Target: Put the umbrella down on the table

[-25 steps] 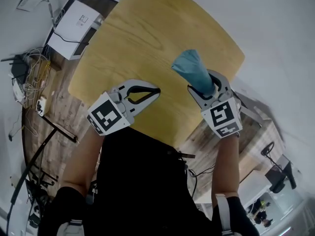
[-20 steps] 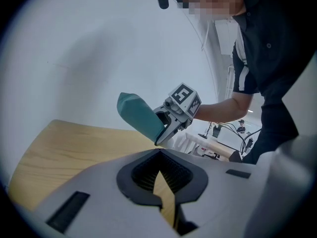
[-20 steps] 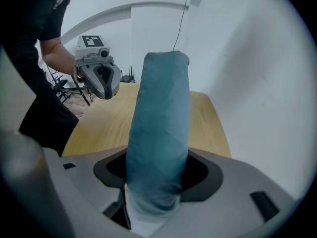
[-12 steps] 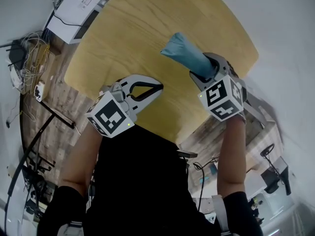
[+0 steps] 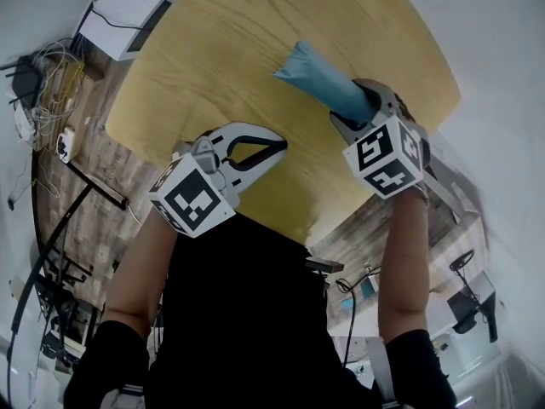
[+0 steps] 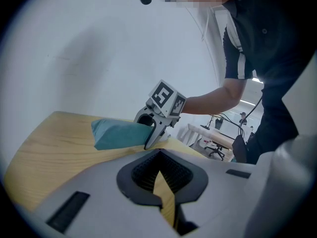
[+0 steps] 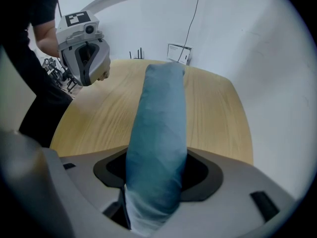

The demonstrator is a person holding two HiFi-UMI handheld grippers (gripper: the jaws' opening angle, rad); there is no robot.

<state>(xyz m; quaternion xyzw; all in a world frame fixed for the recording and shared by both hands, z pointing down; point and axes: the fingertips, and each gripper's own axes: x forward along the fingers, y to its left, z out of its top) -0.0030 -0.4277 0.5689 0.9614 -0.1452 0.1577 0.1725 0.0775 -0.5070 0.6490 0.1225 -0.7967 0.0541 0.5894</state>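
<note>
Clasping umbrella (image 5: 317, 80) in right gripper (image 5: 356, 107)

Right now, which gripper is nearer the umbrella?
Right. The right gripper is shut on the umbrella; the left gripper hangs apart from it, to its left, shut and empty.

Upper left of the head view: a white box-shaped device (image 5: 128, 2) with a dark lead across it, on wood-plank floor (image 5: 94, 220). Further down the left edge, a tangle of pale cables (image 5: 43, 66) and a white power strip (image 5: 62, 143). Right of middle in the left gripper view, far back: a black office chair (image 6: 216, 150). Upper middle of the right gripper view: a thin cable (image 7: 195, 14) down the white wall (image 7: 237, 29), ending near a small white box (image 7: 178, 52).
</note>
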